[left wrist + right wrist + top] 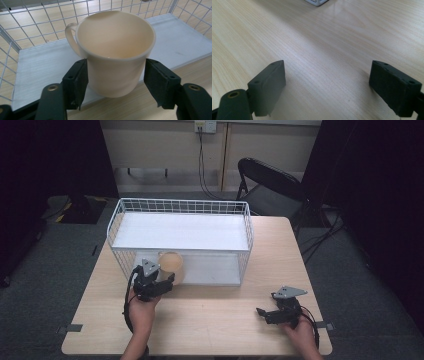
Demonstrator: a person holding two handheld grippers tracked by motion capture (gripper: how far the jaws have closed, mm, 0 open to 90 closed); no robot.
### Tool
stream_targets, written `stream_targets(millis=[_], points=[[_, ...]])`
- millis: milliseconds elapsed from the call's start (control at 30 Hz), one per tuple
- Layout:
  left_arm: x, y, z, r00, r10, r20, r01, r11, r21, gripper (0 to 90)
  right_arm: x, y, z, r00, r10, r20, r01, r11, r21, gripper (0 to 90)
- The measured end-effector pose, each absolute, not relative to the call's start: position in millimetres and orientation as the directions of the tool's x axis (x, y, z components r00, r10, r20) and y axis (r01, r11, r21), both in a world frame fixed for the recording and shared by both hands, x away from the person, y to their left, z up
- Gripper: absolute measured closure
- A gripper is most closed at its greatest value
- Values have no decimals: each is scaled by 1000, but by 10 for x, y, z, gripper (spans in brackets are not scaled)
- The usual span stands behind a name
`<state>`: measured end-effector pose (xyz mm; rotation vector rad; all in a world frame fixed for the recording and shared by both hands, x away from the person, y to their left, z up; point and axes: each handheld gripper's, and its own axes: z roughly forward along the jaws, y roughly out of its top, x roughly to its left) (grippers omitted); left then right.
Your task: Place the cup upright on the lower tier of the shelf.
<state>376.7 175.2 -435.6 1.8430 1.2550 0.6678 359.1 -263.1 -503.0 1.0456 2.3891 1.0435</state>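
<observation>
Cups: 1 cream cup [113, 53], upright at front edge of wire basket's [150, 206] low shelf.
L gripper [115, 81]: both pads touch cup's sides.
R gripper [328, 86]: wide open over table [220, 320], holds nothing.

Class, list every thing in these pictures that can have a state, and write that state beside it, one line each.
Cream mug: upright, empty, standing at the front edge of the rack's lower shelf, handle turned away from the left hand-held gripper.
Left hand-held gripper: pads on both sides of the mug, pressing its wall.
Right hand-held gripper: open, nothing between its jaws, over the bare table.
Wire rack: upright, top shelf bare.
Folding chair: unfolded, unoccupied.
</observation>
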Motion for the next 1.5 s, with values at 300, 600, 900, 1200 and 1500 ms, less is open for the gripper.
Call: stream_targets(millis=[300,600,900,1200,1500], points=[[3779,1736,-4349,369,929,-22,515,-184,837,422,3591,-2631,-5030,-676,737,-9,495,462,736,131],[3793,1723,-4339,366,930,-33,521,-176,835,494,3591,-2631,-5030,-676,737,-9,494,462,736,130],[3822,1692,-4339,364,931,-30,526,-179,832,551,3591,-2631,-5030,-676,737,-9,495,462,736,130],[3850,1663,-4344,357,934,-34,534,-173,828,609,3591,-2631,-5030,-676,737,-9,494,462,736,130],[3872,1663,-4335,363,931,-29,522,-178,834,444,3591,-2632,-5030,-676,737,-9,494,462,736,130]])
